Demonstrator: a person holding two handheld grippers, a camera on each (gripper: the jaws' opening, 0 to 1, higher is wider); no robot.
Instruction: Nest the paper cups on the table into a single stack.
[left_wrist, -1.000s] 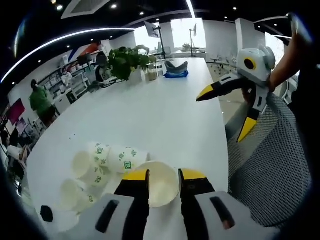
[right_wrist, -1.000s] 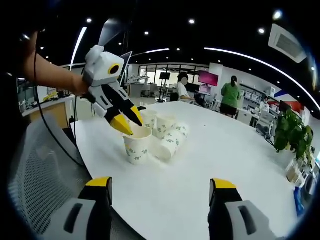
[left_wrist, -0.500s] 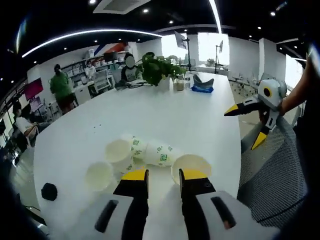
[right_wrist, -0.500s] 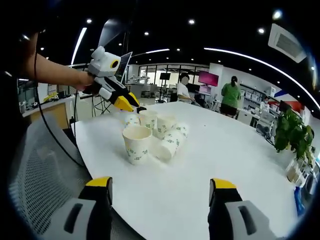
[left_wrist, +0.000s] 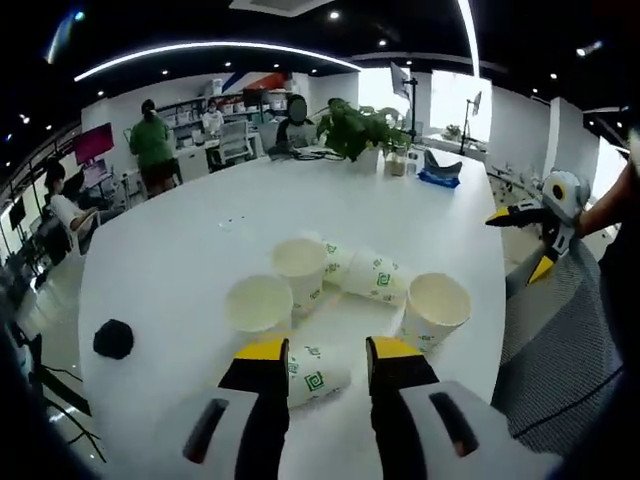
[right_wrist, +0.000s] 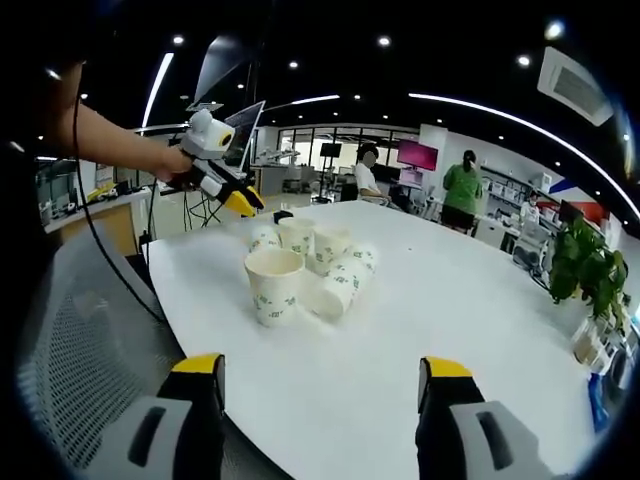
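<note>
Five paper cups (left_wrist: 300, 268) cluster near the white table's (left_wrist: 180, 250) near edge, three upright, two lying down. The left gripper (left_wrist: 325, 352) hangs slightly parted above one lying cup (left_wrist: 315, 372), apparently not touching. The right gripper (right_wrist: 322, 378) is wide open, holding nothing.

The lying cup (left_wrist: 318, 372) is partly masked by the left claw (left_wrist: 320, 352). Rear cups (right_wrist: 268, 238) are overlapped by the front cup (right_wrist: 273, 286); count indeterminable.

Both views face the cups (left_wrist: 340, 290) (right_wrist: 300, 265) from opposite sides, left view nearer.
</note>
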